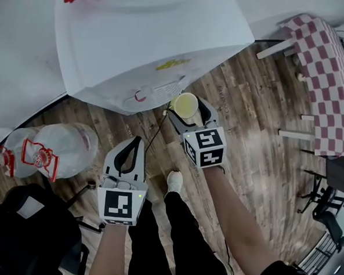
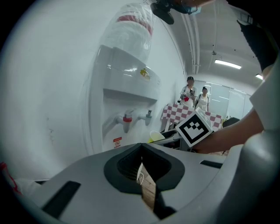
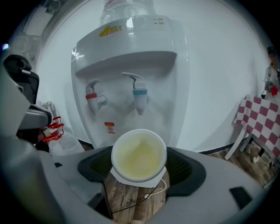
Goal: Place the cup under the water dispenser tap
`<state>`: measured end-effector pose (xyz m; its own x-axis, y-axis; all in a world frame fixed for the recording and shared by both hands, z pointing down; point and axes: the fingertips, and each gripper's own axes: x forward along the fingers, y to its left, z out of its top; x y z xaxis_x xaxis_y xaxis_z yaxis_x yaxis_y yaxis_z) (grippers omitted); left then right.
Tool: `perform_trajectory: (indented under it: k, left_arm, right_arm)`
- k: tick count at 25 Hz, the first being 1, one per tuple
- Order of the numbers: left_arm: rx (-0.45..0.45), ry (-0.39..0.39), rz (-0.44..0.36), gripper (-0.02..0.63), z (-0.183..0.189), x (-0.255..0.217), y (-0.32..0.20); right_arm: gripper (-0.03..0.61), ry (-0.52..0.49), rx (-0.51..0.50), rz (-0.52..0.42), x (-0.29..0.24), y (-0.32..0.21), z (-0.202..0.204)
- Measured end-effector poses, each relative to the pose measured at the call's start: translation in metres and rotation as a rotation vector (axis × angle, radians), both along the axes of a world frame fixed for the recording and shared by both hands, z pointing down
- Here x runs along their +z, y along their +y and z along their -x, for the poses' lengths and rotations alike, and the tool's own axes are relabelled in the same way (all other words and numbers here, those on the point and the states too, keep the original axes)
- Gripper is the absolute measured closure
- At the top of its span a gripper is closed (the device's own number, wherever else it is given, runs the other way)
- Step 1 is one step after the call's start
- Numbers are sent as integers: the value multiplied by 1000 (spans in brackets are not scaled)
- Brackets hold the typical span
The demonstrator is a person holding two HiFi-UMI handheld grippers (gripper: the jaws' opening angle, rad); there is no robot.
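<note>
Right now my right gripper (image 3: pixel 139 168) pinches the cup (image 3: pixel 139 153) upright, short of the blue tap (image 3: pixel 140 94); I should keep it level and ease forward beneath it. My left gripper (image 2: pixel 142 164) is pressed together, empty.

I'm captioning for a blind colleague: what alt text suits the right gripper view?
The right hand-held gripper holds a pale yellow cup before a white water dispenser with a red tap and a blue tap. Below is wood floor, at right a checked tablecloth.
</note>
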<state>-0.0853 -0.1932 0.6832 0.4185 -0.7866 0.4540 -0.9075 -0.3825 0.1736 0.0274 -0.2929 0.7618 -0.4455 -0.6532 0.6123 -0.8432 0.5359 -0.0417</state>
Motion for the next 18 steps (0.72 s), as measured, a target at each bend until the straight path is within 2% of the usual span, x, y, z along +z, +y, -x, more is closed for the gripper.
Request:
perform_trajectory:
  k: [12, 18]
  left_arm:
    - [5, -8, -8, 600, 2, 32, -11]
    - [2, -3, 19, 600, 10, 43, -3]
  right_arm:
    - [204, -6, -13, -1, 34, -34, 15]
    - [204, 6, 7, 14, 48, -43, 16]
